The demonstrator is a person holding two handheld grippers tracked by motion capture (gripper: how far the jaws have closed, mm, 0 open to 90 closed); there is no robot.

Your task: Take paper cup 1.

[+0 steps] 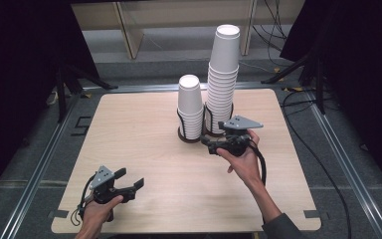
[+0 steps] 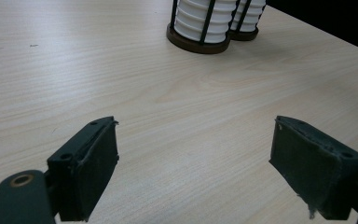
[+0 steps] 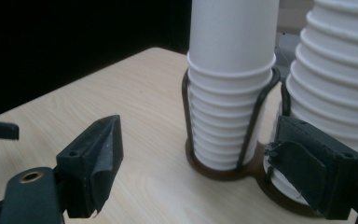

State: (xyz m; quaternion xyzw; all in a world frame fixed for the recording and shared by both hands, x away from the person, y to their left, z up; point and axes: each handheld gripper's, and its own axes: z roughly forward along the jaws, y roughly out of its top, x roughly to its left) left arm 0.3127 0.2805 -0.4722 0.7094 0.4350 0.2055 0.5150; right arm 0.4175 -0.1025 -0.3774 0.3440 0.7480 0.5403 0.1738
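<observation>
Right gripper [image 1: 210, 143] held low beside short cup stack [image 1: 190, 107], tall cup stack [image 1: 222, 74] just behind; jaws apart, nothing gripped. Left gripper [image 1: 129, 180] rested near table [image 1: 139, 129] corner, jaws apart, empty. Wire holder [image 3: 256, 105] detail seen in right gripper view.

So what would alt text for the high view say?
Two stacks of white paper cups, a short stack and a tall stack, stand in a dark holder on a wooden table. The right gripper reaches its base; the left gripper rests open near the front edge.
</observation>
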